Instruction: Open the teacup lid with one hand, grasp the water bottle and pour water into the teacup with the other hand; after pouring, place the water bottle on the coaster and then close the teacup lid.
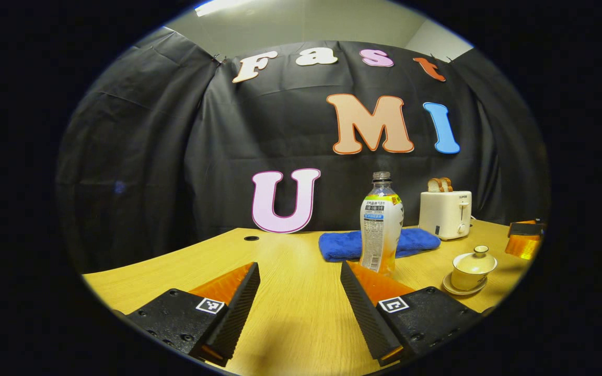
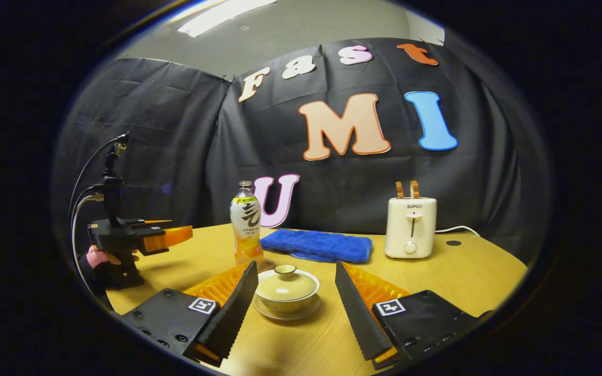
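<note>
Left gripper view, left to right: the left gripper (image 1: 299,290) has its jaws spread wide over bare wooden table (image 1: 290,324), gripping nothing. Just past its right finger stands the water bottle (image 1: 381,222), upright, cap off, in front of a folded blue towel (image 1: 348,244). Behind and right, a white toaster (image 1: 445,213) with bread slices up. Nearer right, the lidded teacup (image 1: 472,267) on its saucer (image 1: 460,290). Right gripper view: the left gripper (image 2: 173,236) at far left, held by a hand (image 2: 98,257), cables trailing; then bottle (image 2: 246,224), towel (image 2: 315,245), toaster (image 2: 411,219). The right gripper (image 2: 296,297) is wide open, fingers either side of the teacup (image 2: 286,291), apparently not touching; the lid (image 2: 286,282) is still on. Coaster: possibly under the bottle, unclear.
</note>
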